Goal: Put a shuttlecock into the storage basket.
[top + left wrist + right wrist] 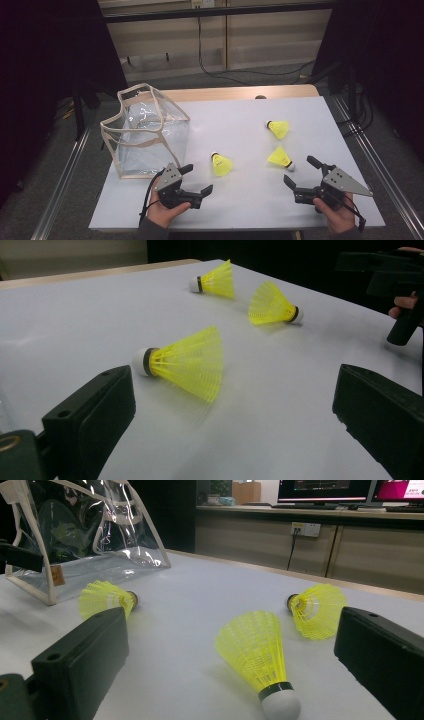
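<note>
- Your left hand-held gripper [198, 180] gapes wide, gripping nothing; the nearest shuttlecock [221, 164] lies on the tabletop [240, 115] just ahead of it.
- Your right hand-held gripper [300, 172] is equally wide and empty, with a second shuttlecock [280, 158] lying close before it.

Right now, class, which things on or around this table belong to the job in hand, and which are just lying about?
Job in hand:
three yellow shuttlecocks
clear bag
left hand-held gripper
right hand-held gripper

Lying about:
black cables on the floor
monitors on the far counter
</note>
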`<state>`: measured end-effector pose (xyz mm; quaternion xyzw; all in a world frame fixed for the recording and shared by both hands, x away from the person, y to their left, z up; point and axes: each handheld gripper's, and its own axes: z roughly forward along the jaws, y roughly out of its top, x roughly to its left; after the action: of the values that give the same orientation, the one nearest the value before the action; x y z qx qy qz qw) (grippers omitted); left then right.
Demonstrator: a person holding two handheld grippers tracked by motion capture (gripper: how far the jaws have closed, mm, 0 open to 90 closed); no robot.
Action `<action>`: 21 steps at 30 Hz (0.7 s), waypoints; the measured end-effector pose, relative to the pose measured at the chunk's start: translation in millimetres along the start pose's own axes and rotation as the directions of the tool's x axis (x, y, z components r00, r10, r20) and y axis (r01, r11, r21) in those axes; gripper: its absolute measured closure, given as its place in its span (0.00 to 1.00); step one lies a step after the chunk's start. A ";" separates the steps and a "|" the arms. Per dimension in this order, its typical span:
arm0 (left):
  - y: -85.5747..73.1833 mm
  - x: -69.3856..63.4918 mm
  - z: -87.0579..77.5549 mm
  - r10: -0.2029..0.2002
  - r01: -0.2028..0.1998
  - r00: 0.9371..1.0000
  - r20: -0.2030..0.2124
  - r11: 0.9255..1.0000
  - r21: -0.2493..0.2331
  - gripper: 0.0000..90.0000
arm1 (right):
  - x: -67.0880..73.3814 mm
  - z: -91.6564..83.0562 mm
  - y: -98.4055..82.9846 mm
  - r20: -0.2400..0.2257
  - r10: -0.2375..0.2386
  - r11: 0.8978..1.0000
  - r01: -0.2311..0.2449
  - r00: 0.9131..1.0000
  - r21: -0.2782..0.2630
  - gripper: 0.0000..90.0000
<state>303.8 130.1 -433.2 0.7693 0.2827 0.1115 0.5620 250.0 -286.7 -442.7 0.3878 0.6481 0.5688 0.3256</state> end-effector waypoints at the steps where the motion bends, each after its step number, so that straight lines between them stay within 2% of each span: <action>1: 0.0 -0.4 1.6 -0.001 0.001 1.000 -0.005 1.000 0.006 0.04 | -0.1 0.0 0.0 0.000 0.000 1.000 0.000 1.000 0.000 0.01; 12: 1.1 -3.4 11.4 0.018 -0.018 1.000 -0.014 0.999 0.037 0.05 | -0.1 -0.1 0.1 -0.001 -0.002 1.000 0.002 1.000 -0.001 0.01; 21: 3.1 -4.6 18.2 0.016 -0.015 1.000 -0.025 0.999 0.049 0.05 | 0.0 -0.1 0.1 -0.002 -0.003 1.000 0.003 1.000 -0.001 0.01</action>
<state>309.9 112.3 -435.9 0.7836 0.2864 0.1184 0.5385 249.9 -286.8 -442.6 0.3862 0.6488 0.5689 0.3258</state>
